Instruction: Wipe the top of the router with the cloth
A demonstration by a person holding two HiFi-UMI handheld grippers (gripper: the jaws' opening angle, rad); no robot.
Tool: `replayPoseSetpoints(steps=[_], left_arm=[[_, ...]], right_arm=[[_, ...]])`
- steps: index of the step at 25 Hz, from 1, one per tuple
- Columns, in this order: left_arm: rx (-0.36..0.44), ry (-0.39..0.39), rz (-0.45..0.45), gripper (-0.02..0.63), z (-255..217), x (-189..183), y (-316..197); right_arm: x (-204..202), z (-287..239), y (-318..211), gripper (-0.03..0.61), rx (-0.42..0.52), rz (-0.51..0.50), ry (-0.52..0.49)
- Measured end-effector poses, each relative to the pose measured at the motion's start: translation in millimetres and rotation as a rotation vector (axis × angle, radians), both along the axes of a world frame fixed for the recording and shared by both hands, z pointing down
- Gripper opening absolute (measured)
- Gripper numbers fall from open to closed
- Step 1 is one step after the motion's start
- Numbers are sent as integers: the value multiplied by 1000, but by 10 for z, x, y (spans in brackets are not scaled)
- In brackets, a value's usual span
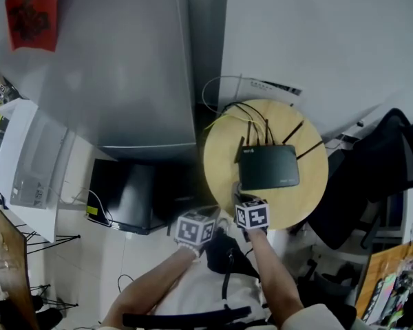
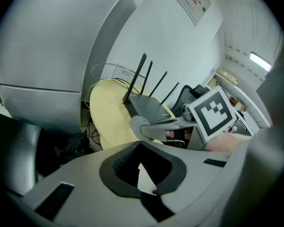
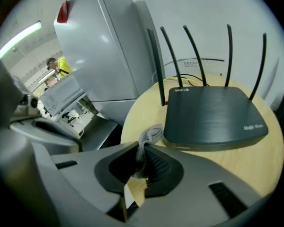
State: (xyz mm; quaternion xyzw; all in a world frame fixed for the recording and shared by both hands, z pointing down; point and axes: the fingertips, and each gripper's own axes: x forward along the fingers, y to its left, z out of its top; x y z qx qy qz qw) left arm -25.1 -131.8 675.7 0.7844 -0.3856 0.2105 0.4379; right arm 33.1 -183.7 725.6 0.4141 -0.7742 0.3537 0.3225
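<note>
The right gripper (image 3: 141, 151) has its jaws pinched shut on a small, crumpled pale grey cloth (image 3: 151, 135). The cloth's free end pokes out just beside the near left corner of the flat dark grey plastic router (image 3: 213, 117). The router, its thin black antennas upright, sits right of centre in the head view on a round pale wooden table (image 3: 262, 167). The left gripper (image 2: 139, 149) holds its jaws close together with nothing between them. It is below and left of the table's edge in the head view.
</note>
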Motion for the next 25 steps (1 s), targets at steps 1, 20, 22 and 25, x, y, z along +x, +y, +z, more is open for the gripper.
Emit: replayPoseSetpoints(steps=[1, 20, 22, 25], left_arm=[[0, -2, -7, -2, -3, -23, 0], [30, -15, -79, -2, -129, -105, -302], [26, -13, -72, -2, -121, -72, -266], [23, -16, -54, -2, -112, -32, -189]], right_arm=[[8, 0, -82, 38, 0, 32, 24], [-20, 67, -856, 38, -19, 276, 85], [-2, 53, -762, 38, -27, 283, 79], [26, 39, -627, 37, -24, 284, 73]])
